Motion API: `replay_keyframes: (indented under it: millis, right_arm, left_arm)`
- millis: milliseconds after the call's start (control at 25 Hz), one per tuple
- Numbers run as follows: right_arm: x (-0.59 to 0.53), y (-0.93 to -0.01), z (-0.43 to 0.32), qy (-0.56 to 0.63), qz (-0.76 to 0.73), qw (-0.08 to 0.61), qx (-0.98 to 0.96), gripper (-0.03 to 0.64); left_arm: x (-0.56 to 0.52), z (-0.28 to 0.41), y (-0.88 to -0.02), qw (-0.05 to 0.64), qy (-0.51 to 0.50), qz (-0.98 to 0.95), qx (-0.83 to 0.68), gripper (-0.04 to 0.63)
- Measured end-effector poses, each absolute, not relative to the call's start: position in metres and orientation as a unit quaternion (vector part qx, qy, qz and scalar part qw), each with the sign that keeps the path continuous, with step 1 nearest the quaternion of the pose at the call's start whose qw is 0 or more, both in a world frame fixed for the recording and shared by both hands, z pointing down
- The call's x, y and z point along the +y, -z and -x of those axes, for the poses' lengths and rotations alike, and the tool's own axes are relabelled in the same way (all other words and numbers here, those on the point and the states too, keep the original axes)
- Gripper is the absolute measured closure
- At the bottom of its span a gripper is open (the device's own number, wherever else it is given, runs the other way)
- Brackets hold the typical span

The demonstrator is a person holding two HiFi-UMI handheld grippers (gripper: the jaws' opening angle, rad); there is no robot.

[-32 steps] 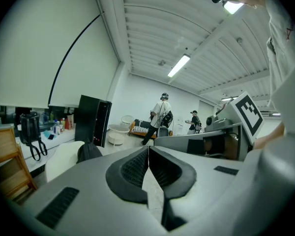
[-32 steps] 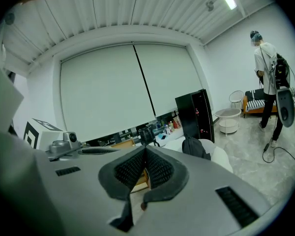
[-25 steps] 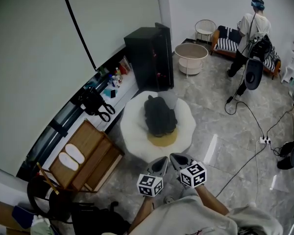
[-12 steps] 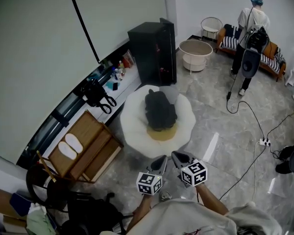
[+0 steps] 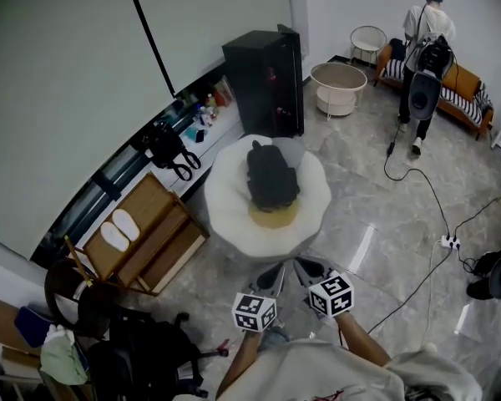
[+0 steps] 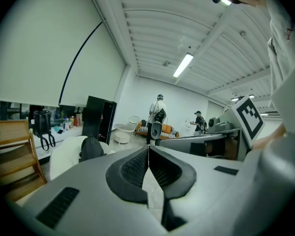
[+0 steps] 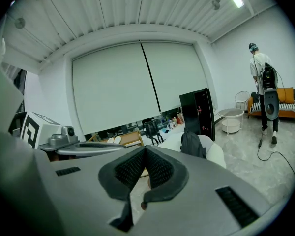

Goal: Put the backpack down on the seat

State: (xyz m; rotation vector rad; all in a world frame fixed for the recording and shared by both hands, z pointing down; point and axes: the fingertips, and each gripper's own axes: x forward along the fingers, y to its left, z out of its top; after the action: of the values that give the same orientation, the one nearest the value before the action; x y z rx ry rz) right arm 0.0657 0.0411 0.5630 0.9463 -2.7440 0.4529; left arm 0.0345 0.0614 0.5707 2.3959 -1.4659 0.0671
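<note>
A black backpack (image 5: 272, 176) lies on the round white seat (image 5: 230, 215) with a tan cushion patch under its near end. It also shows in the left gripper view as the backpack (image 6: 91, 148) and in the right gripper view as the backpack (image 7: 192, 144) on the white seat (image 7: 215, 155). My left gripper (image 5: 275, 276) and right gripper (image 5: 305, 267) are side by side just short of the seat's near edge, apart from it. Both are shut with nothing between the jaws; the pads meet in the left gripper (image 6: 148, 149) and right gripper (image 7: 144, 152) views.
A black cabinet (image 5: 265, 83) stands behind the seat, a wooden rack (image 5: 146, 245) with white slippers to its left. A person (image 5: 423, 57) stands far right by an orange sofa (image 5: 462, 90). Cables (image 5: 434, 249) cross the floor at right; bags and a chair (image 5: 142, 357) crowd the lower left.
The view has drawn back from the seat a little, and both shut grippers have stayed close together below it. The far person has moved slightly toward the sofa.
</note>
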Motion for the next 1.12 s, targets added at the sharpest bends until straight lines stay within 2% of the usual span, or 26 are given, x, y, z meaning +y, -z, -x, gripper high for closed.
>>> replay_keyframes:
  millis: [520, 1120]
  right_arm:
    - [0.12, -0.569, -0.115, -0.157, -0.306, 0.105, -0.933, 0.589]
    - [0.169, -0.566, -0.134, -0.148, -0.304, 0.102, -0.936, 0.589]
  left_arm:
    - [0.139, -0.082, -0.577, 0.175, -0.018, -0.826, -0.535, 0.563]
    - [0.189, -0.104, -0.581, 0.173, -0.012, -0.823, -0.541, 0.563]
